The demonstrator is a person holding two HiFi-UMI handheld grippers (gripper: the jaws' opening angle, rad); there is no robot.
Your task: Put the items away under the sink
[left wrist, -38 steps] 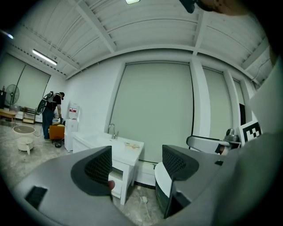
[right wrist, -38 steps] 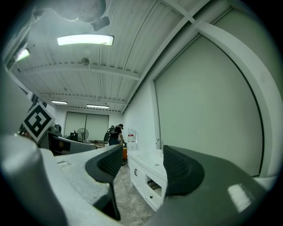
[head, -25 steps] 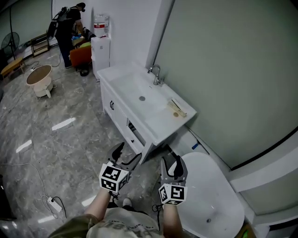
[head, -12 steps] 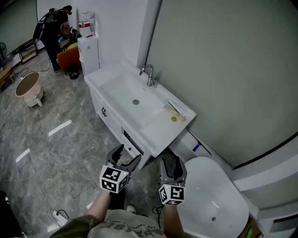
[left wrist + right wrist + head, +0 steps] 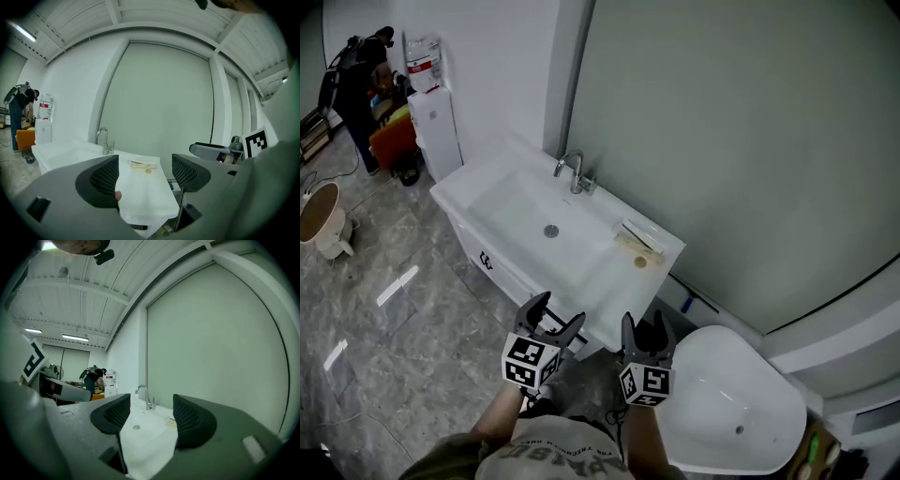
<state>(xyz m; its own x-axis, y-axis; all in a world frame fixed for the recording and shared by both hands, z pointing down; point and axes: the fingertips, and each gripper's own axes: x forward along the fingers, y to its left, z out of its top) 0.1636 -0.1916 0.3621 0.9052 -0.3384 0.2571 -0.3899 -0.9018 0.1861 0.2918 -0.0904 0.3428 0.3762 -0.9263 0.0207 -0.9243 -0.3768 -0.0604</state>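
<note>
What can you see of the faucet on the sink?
The faucet looks like shiny chromed metal, with a slim curved spout arching forward over the basin. A small fitting, likely its handle, sits beside the base. It stands upright on the back edge of the white sink, close to the grey-green wall. Nothing else touches it.

We see a glossy grey marble-tiled floor (image 5: 384,309), a white painted wall (image 5: 502,66) adjoining a pale green wall panel (image 5: 741,141), and a white oval bathtub (image 5: 722,403) at lower right.

Too small, cut off
The items (image 5: 631,246) on the sink counter (image 5: 605,279) are too small to identify; a round tub (image 5: 315,217) is cut by the left edge.
</note>
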